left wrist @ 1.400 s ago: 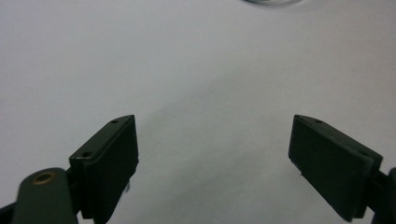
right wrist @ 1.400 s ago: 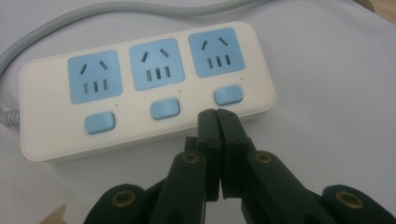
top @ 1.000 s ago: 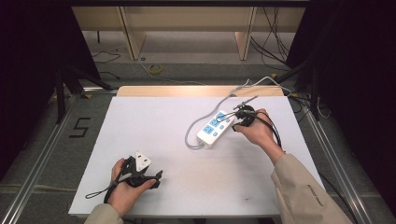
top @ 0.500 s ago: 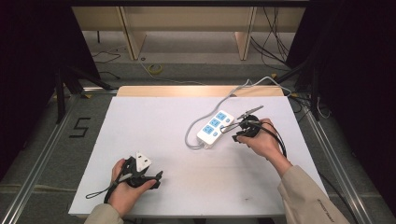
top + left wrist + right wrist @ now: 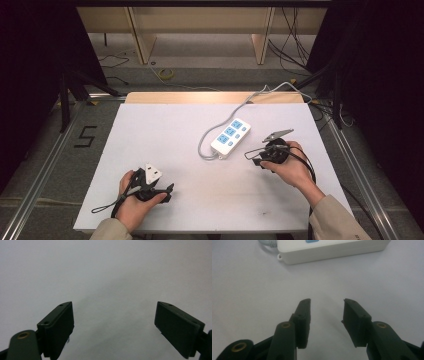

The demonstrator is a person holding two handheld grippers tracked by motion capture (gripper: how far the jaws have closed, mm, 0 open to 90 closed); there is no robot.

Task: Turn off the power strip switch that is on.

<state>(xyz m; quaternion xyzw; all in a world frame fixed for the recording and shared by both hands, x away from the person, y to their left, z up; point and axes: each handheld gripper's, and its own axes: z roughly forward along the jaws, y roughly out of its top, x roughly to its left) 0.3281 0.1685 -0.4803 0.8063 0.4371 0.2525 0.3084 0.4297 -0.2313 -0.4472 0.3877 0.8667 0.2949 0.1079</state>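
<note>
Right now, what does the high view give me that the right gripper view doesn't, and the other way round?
High view alone: the whole table, both hands, the left gripper near the front edge, the power strip's blue sockets and its cable running off the back edge, plus the floor beyond.

Right gripper view alone: the right gripper up close, jaws open with bare table between them, and the strip's side wall just ahead, untouched.

Both: the strip, the white table and the right gripper beside the strip.

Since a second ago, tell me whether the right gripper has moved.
Yes. The right gripper has drawn back from the power strip, toward the person and the table's right edge; its jaws are open.
</note>
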